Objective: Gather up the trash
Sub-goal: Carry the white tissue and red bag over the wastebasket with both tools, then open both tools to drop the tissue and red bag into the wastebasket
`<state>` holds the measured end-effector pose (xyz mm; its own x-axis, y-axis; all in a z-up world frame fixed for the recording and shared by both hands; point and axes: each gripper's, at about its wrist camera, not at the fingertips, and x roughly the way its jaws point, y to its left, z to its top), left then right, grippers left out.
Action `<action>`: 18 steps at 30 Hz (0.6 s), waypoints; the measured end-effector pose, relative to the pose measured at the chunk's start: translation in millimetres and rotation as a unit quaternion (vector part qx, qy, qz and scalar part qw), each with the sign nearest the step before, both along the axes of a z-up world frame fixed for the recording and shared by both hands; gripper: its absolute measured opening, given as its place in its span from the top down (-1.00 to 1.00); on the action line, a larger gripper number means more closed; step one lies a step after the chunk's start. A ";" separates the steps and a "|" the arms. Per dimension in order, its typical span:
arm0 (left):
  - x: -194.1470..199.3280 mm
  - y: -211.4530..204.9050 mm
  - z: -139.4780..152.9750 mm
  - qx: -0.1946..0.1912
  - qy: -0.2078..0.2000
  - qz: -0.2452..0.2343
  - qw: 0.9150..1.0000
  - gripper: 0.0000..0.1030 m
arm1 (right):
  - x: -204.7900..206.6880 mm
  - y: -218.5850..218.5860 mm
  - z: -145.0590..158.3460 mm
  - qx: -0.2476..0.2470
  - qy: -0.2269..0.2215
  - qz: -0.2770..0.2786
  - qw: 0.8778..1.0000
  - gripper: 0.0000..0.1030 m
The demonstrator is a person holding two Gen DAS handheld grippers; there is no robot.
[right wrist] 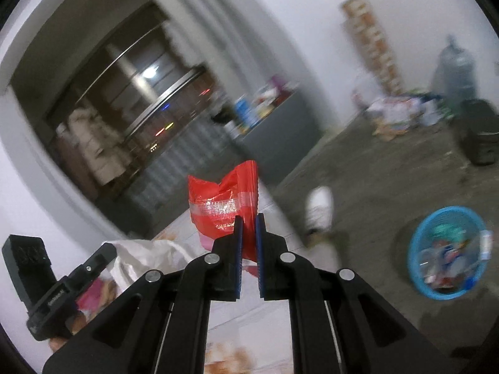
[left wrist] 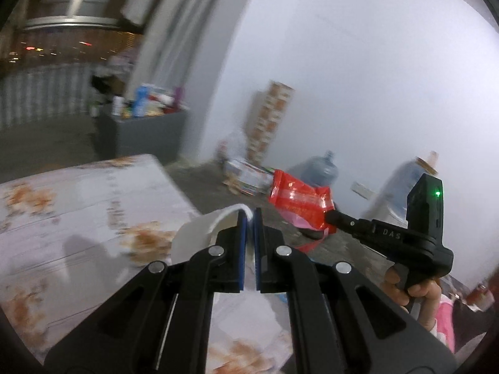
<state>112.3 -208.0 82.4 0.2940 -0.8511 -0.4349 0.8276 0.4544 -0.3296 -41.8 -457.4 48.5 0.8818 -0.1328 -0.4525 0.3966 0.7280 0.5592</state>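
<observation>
Both hands loaded, the drop not yet made

The left gripper (left wrist: 249, 215) is clenched on a white paper scrap (left wrist: 199, 233) and the right gripper (right wrist: 249, 221) pinches a red wrapper (right wrist: 224, 199), both above the floral-topped table (left wrist: 78, 193). Only the right wrist view catches the blue basket (right wrist: 449, 252) on the floor beyond the table's right edge, already holding litter; I judge both pieces are bound there. The left view shows the right hand (left wrist: 411, 290) instead.

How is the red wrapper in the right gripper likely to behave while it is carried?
The red wrapper looks crumpled and thin, so probably floppy and light. Its glossy film may slip, though the right gripper pinches it.
</observation>
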 end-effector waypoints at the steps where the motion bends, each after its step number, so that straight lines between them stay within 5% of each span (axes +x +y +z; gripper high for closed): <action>1: -1.7 -12.0 0.1 0.001 0.004 -0.014 1.000 0.95 | -9.6 -7.2 1.4 -0.006 0.002 -0.016 1.000 0.84; 8: -20.7 -139.1 -24.0 0.045 0.046 -0.139 0.988 0.95 | -85.3 -87.9 -20.4 0.002 0.041 -0.140 0.989 0.84; 13: -28.6 -236.8 -83.5 0.115 0.140 -0.212 0.960 0.95 | -104.5 -143.1 -65.2 0.051 0.088 -0.188 0.977 0.84; 18: -44.9 -308.8 -152.7 0.177 0.185 -0.238 0.937 0.95 | -104.8 -192.9 -121.6 0.101 0.137 -0.224 0.960 0.84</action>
